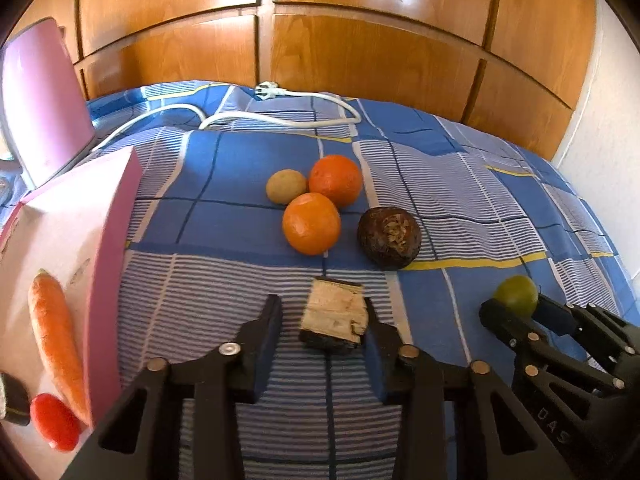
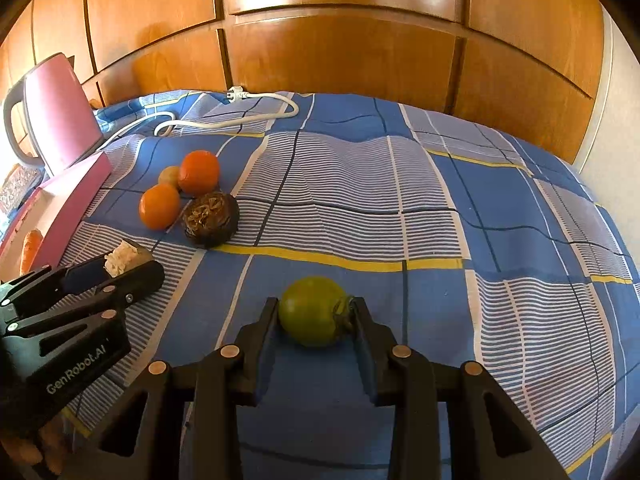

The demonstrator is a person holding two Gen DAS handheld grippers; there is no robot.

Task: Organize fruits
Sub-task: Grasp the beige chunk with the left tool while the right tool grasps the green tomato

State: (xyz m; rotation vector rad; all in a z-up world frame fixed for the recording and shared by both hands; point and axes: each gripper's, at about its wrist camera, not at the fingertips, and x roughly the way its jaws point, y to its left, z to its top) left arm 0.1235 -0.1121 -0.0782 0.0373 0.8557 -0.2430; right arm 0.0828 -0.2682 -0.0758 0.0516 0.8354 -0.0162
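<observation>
1. Left wrist view: the left gripper (image 1: 322,304) points down at the bed (image 1: 224,184), close to its near edge. A cut chunk (image 1: 334,316) with dark skin and pale flesh lies between the jaws.
2. I see those jaws set narrow. The right one touches the chunk, and a strip of sheet shows between the left one and the chunk.
3. The right gripper (image 2: 316,304) sits further toward the bed's right edge, and its jaws press on both sides of a green fruit (image 2: 312,312) that rests on the sheet.
4. Mid-bed, two oranges (image 1: 335,180) (image 1: 311,223) and a small tan fruit (image 1: 286,186) touch in a cluster. A dark brown fruit (image 1: 389,237) lies just beside them.
5. At the bed's left edge a pink box (image 1: 108,280) holds a carrot (image 1: 54,328) and a red fruit (image 1: 54,422).
6. A pink kettle (image 1: 40,100) stands at the far left corner, and a white cable (image 1: 280,120) lies along the far edge.
</observation>
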